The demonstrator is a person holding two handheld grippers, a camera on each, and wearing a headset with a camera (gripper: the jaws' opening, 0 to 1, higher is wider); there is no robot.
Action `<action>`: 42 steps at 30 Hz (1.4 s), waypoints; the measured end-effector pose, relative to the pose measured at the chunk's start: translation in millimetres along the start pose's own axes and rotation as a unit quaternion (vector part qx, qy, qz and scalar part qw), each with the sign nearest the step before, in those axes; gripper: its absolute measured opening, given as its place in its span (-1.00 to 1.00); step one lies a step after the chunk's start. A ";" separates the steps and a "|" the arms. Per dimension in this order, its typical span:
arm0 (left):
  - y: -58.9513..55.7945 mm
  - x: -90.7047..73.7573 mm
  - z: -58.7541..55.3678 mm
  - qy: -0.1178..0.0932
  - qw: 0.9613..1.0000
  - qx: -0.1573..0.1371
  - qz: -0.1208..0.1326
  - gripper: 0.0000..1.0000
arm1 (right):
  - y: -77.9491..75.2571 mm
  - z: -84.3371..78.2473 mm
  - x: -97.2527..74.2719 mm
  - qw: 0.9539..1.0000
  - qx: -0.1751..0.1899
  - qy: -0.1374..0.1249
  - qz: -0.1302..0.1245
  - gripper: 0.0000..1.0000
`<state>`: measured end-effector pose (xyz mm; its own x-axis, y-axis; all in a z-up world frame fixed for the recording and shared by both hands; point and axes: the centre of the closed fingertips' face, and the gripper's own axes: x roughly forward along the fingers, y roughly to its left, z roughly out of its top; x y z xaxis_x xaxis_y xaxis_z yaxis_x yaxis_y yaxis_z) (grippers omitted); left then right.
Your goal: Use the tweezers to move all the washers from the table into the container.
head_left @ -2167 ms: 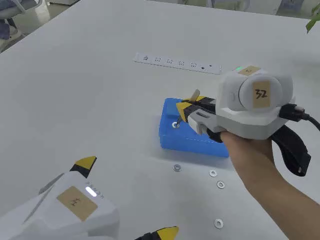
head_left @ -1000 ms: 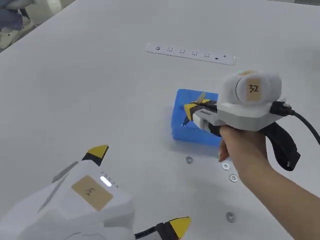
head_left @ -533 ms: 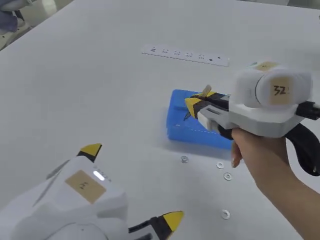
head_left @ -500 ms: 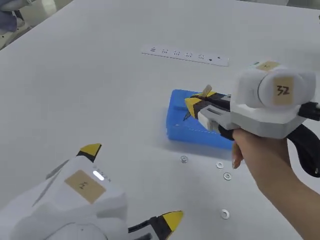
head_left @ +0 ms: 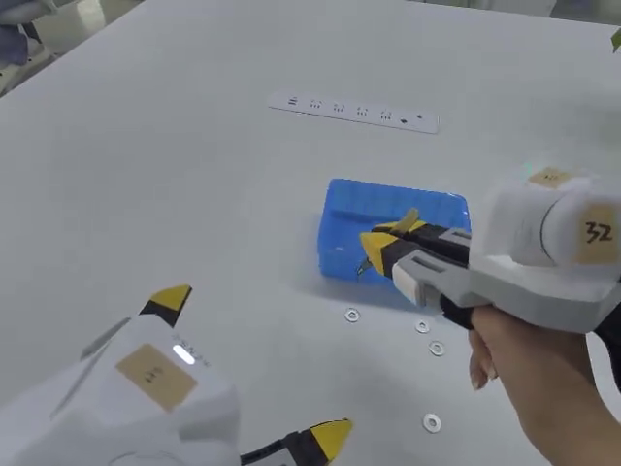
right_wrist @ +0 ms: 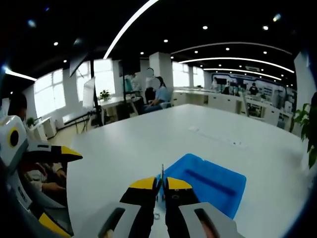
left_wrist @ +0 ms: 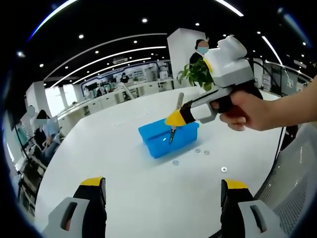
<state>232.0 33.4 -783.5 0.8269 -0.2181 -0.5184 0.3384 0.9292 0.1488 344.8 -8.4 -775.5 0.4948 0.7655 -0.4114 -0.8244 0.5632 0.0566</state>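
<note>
R gripper (head_left: 384,239) has its jaws pressed tight on the tweezers (left_wrist: 172,133). About 2 s ago the tweezers tip was over the blue box (head_left: 388,199) w/ a small ring on it. Now the tip is by the box's near edge & I see no ring on it. Can't tell if the tips are spread or pressed, they're too thin.

R gripper has pulled back toward the person, closer to the washers (head_left: 351,315). There are 4 on the table (head_left: 194,175) just in front of the box, same as before.

So I think one washer got dropped in the box, tho I can't see inside well. Next job is prob. the washer nearest the tip.

L gripper (head_left: 250,369) hangs low, well apart from the box, jaws wide & holding nothing. Power strip (head_left: 354,112) lies past the box.
</note>
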 end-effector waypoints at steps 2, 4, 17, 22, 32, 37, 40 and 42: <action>-0.1 0.2 -0.5 0.001 1.000 -0.001 -0.001 0.98 | 1.2 -9.5 3.5 1.000 -0.005 0.013 0.001 -0.94; 0.3 0.2 -0.6 0.001 1.000 -0.002 0.000 0.98 | 2.4 -16.0 5.8 1.000 -0.007 0.022 0.003 -0.94; -1.1 1.6 -2.4 0.006 1.000 0.004 -0.003 0.98 | 1.0 -41.0 14.7 0.999 -0.003 0.050 0.005 -0.93; -1.2 1.9 -2.6 0.007 1.000 0.007 -0.002 0.98 | -0.7 -45.9 17.6 0.998 -0.002 0.056 0.002 -0.93; -1.5 2.3 -3.5 0.010 1.000 0.007 -0.002 0.98 | -0.3 -42.9 18.9 0.998 -0.013 0.058 0.000 -0.96; -1.1 2.4 -4.1 0.011 1.000 0.007 -0.001 0.98 | 1.3 -41.5 17.5 0.998 -0.015 0.062 0.002 -0.96; -1.0 2.6 -4.8 0.012 1.000 0.008 -0.001 0.98 | 3.5 -36.2 13.6 0.998 -0.014 0.059 0.005 -0.96; 0.2 2.1 -3.6 0.009 1.000 0.009 0.002 0.98 | 2.9 -31.4 11.1 0.998 -0.011 0.055 0.005 -0.96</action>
<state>232.2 34.2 -787.6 0.8202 -0.2091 -0.5325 0.3435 0.9244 0.1661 339.2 -8.0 -808.5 0.4543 0.7320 -0.5077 -0.8358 0.5475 0.0415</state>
